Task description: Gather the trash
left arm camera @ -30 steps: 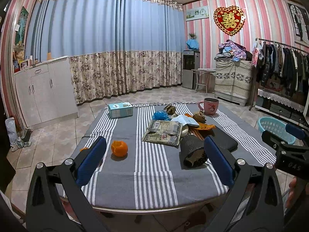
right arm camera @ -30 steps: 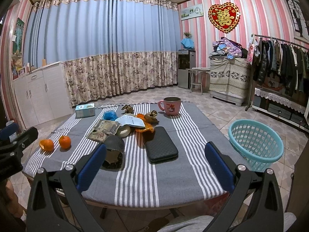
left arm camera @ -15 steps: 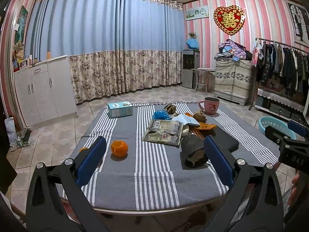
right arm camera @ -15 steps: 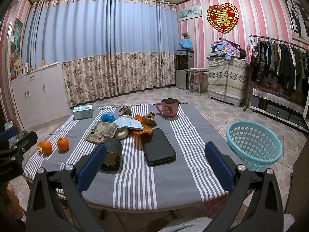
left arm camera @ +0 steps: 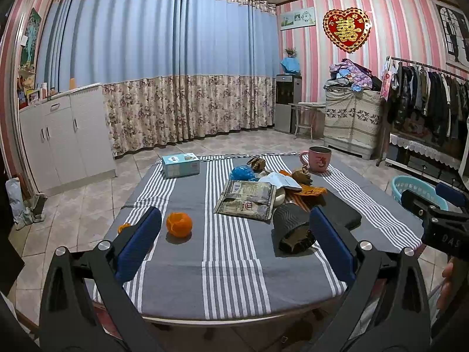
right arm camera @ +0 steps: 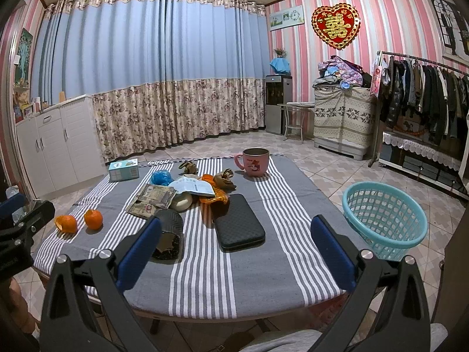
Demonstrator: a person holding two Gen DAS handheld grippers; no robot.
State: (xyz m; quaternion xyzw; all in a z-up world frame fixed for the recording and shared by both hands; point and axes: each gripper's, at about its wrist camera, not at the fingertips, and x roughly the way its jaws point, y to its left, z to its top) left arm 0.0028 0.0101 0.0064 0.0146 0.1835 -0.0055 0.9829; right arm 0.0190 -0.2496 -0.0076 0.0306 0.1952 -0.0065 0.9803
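Readable writing is thin here: the red heart-shaped wall ornament (right arm camera: 336,25) carries a gold double-happiness character, and the print on the crumpled tan snack wrapper (left arm camera: 247,199) and the small teal cardboard box (right arm camera: 123,169) is too small for you to make out.

Your trash sits mid-table on the grey cloth with white stripes (right arm camera: 205,278): that wrapper, a crumpled blue plastic bag (right arm camera: 161,177), a folded white leaflet (right arm camera: 193,187), orange peel scraps (right arm camera: 215,198), 2 brown crumpled bits, plus a black ribbed sleeve with torn brown lining (right arm camera: 168,234) lying on its side. 2 peeled oranges (right arm camera: 93,219) sit apart near your left edge. A black textured case (right arm camera: 238,225) and a pink cartoon mug (right arm camera: 254,162) are there too.

The round turquoise plastic basket (right arm camera: 384,220) is on the floor just off the table's right edge. Near half of the table is bare.

Your left gripper (left arm camera: 234,242) and right gripper (right arm camera: 236,248) both have jaws spread wide, holding nothing, hovering at the near edge.
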